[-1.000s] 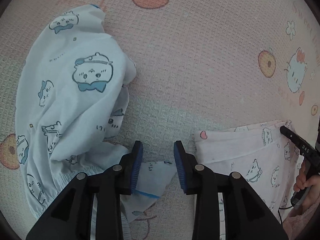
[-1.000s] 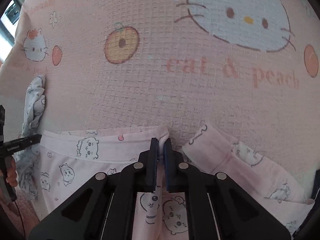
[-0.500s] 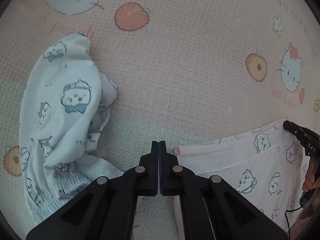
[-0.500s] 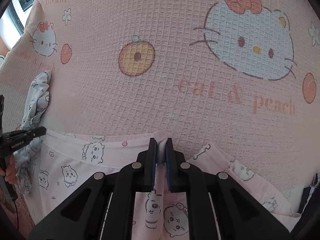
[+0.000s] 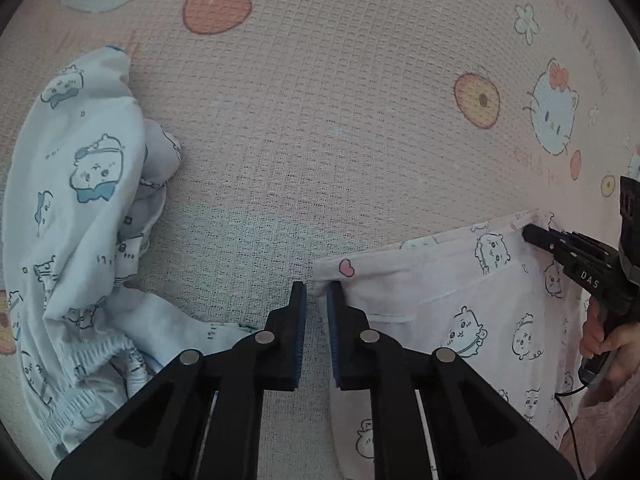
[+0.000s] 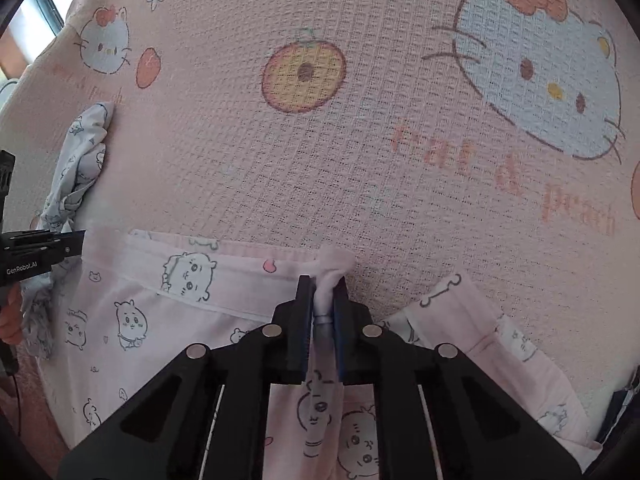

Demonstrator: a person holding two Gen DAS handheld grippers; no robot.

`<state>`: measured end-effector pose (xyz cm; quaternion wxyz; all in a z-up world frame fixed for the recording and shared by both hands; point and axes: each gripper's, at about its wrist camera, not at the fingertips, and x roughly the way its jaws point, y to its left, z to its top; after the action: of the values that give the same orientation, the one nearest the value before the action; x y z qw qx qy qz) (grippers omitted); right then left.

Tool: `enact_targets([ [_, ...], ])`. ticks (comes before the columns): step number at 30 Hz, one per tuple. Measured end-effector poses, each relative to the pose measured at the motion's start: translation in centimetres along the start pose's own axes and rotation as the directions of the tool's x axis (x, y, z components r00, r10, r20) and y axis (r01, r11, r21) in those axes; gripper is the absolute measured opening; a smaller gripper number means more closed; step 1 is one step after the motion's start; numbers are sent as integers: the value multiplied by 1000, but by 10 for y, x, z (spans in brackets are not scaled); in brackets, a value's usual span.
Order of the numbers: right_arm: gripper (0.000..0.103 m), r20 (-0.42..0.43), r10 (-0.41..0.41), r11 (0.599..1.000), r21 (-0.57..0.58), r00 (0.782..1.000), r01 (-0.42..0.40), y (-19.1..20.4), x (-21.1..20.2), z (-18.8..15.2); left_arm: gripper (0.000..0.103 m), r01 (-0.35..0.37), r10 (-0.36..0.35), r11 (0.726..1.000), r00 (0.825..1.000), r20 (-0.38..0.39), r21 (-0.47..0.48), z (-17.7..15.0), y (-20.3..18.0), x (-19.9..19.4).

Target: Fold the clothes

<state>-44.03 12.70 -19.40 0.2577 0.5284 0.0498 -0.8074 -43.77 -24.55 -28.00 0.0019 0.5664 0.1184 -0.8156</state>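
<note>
The left gripper (image 5: 316,294) has parted beside the pink garment's (image 5: 460,304) corner; the right gripper (image 6: 323,294) pinches its edge.

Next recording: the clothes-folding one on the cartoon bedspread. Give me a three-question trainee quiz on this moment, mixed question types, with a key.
1. True or false: the right gripper is shut on a bunched edge of the pink garment.
2. Multiple choice: where does the blue garment lie, seen from the left wrist camera? A) between the left gripper's fingers B) crumpled on the bedspread, left of the gripper C) on top of the pink garment
3. Fill in: the left gripper sits at the pink garment's corner with its jaws slightly ____, holding no cloth.

Key: 1 true; 2 B; 3 apart.
</note>
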Motion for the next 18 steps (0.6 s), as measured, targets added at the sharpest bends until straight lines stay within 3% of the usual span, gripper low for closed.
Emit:
enact_targets([
  [3,7,11,-6,1000,-7,1000,6,-3,-6,1,14,-15,15,1000,1000,10,-16,-5,13,-9],
  [5,7,0,-5,1000,2,1000,5,-7,-6,-1,21,22,-22,998,1000,6,-54,-4,23,-9],
  [8,7,-15,-21,999,35,1000,22,-16,-3,-4,22,104,-105,989,995,-4,-101,-3,37,1],
  [12,7,-20,-78,996,37,997,79,-18,-2,-8,22,129,-133,990,989,-67,-58,-45,17,-72],
  [14,7,-23,-105,994,12,994,106,-12,1,-5,22,109,-109,994,993,-46,-7,-48,11,-101],
  [16,7,-25,-125,992,-8,992,124,-4,5,-2,22,159,-158,987,986,-47,8,-47,4,-104],
  [18,8,-25,-123,992,-4,992,123,-2,8,0,22,107,-105,994,993,-46,25,-50,-8,-99],
])
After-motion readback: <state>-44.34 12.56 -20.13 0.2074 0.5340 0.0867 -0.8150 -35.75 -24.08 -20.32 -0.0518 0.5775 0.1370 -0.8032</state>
